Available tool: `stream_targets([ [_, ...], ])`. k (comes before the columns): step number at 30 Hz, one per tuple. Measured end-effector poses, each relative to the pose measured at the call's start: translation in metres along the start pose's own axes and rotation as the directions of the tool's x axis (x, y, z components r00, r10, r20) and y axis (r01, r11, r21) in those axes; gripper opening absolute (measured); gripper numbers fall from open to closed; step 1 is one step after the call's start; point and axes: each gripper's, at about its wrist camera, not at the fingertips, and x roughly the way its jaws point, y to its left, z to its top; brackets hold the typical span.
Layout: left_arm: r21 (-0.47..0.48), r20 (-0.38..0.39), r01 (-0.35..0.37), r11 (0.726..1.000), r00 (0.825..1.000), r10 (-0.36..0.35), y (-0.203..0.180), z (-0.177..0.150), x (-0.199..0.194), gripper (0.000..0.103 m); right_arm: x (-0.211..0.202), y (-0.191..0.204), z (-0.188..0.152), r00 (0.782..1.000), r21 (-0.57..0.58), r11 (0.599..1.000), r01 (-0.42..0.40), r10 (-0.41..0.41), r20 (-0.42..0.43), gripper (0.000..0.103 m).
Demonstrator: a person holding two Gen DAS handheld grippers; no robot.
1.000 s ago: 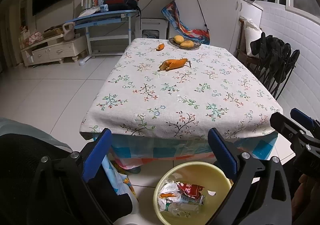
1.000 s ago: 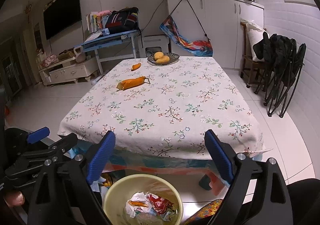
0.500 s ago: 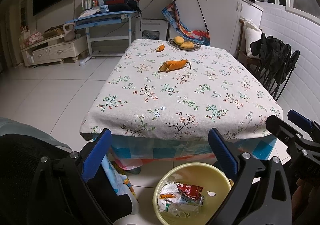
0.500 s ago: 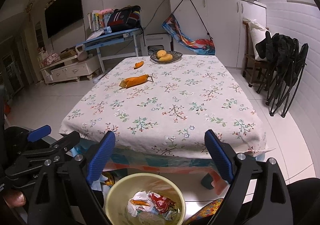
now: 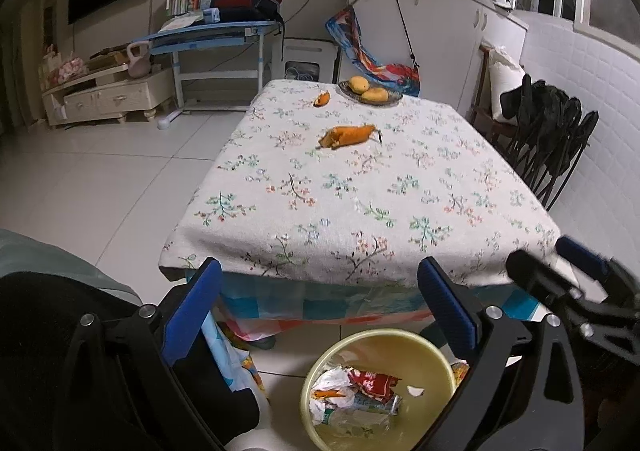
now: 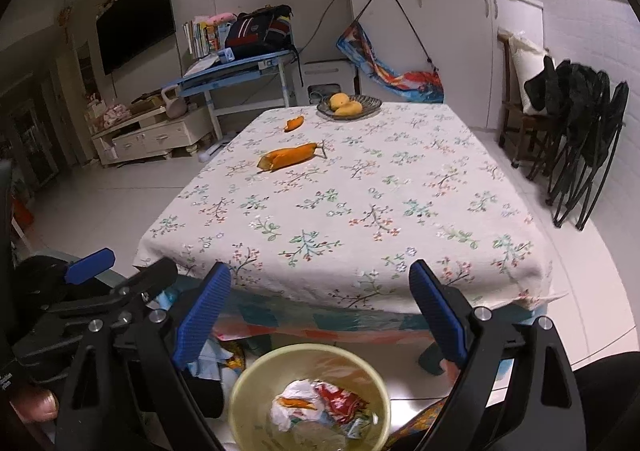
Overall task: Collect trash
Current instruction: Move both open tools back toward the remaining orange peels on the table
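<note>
Hovering wide open and empty over the bin (image 5: 372,339) at frame bottom, left tool (image 5: 320,307) and right tool (image 6: 320,311) face a limp, light, likely slick peel (image 5: 349,135) mid-surface (image 5: 400,191), upper centre, best pinched across its thick middle.

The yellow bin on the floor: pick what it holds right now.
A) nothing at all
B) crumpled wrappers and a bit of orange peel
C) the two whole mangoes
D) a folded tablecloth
B: the yellow bin in front of the table holds crumpled wrappers and a piece of orange peel.
</note>
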Motion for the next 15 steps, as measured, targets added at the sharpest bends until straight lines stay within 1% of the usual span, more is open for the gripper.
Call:
stream_targets([
  [3,-0.020,0.015,0.007,1.000,1.000,-0.007,0.007,0.010,-0.003,0.095,0.005,-0.003,0.004,1.000,0.035,0.999,-0.021,0.022,-0.018,0.088],
  [8,-0.053,0.067,-0.038,0.998,0.997,0.042,0.032,0.043,-0.003,0.096,0.018,-0.004,0.018,0.998,0.086,0.995,-0.051,0.054,-0.026,0.088],
  [12,-0.100,0.091,-0.072,0.992,0.993,0.081,0.058,0.071,0.003,0.096,0.044,0.001,0.034,0.996,0.108,0.991,-0.074,0.079,-0.043,0.088],
  [15,-0.132,0.104,-0.089,0.987,0.989,0.103,0.073,0.090,0.011,0.096,0.072,0.007,0.047,0.992,0.144,0.985,-0.090,0.101,-0.069,0.088],
])
